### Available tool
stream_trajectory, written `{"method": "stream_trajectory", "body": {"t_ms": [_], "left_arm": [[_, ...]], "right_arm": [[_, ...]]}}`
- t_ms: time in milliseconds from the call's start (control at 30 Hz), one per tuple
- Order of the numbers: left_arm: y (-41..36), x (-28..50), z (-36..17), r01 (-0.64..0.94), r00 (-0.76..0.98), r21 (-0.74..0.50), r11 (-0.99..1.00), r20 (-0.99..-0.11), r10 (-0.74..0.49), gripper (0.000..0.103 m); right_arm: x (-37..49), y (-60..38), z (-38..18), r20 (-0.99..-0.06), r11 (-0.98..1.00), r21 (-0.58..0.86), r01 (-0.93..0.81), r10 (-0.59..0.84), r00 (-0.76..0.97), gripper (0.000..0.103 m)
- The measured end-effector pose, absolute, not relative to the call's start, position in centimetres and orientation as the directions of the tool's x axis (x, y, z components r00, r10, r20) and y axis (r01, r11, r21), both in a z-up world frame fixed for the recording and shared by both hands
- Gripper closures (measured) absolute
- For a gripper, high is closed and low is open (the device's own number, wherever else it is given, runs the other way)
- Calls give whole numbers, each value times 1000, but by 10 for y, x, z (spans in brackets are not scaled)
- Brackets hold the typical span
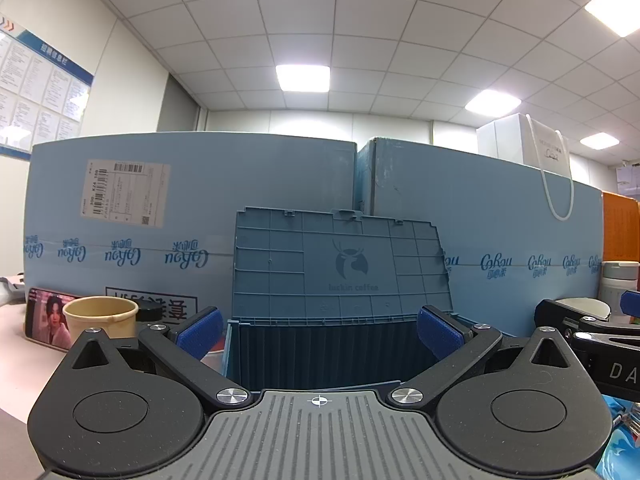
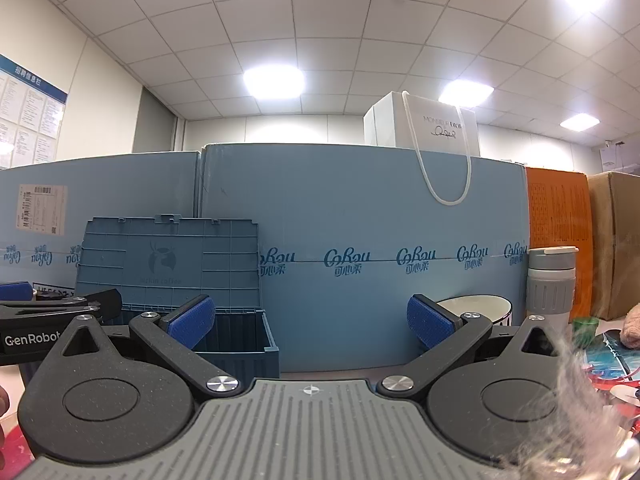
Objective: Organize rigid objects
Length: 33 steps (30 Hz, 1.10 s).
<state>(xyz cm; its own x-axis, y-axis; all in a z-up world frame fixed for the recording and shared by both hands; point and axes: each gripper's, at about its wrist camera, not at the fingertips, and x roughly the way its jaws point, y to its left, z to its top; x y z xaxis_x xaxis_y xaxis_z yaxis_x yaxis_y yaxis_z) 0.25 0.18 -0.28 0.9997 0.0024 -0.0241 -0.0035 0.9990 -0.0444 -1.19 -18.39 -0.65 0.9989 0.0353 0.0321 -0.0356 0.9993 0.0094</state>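
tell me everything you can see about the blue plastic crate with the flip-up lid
The blue plastic crate sits on the desk, open, with dark ribbed walls. Its hinged lid stands upright against the big light-blue cartons behind, showing its gridded underside, a deer logo and the words luckin coffee. From these level views its inside is not visible. Neither gripper touches it.

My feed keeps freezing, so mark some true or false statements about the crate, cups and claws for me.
1. The dark blue plastic crate has its ribbed lid standing open. True.
2. The left claw is shut on the tan paper cup. False: its jaws stand wide open and empty, and the cup sits off to their left.
3. The white ceramic bowl is inside the crate. False: it stands outside, to the crate's right.
4. The grey and white flask stands upright. True.
5. The right claw is open and holds nothing. True.
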Motion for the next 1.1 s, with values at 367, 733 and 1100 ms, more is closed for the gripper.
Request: {"method": "stream_trajectory", "body": {"t_ms": [367, 733, 1100], "left_arm": [[0, 3, -3, -2, 1000, -40, 999, -28, 1, 0], [0, 3, -3, -2, 1000, -40, 999, -28, 1, 0], [0, 3, -2, -3, 1000, -40, 999, -29, 2, 0]], "right_arm": [[-10, -184, -5, 24, 999, 12, -34, 34, 999, 0], [-10, -185, -5, 21, 999, 14, -35, 35, 999, 0], [-10, -184, -6, 17, 999, 14, -35, 34, 999, 0]]}}
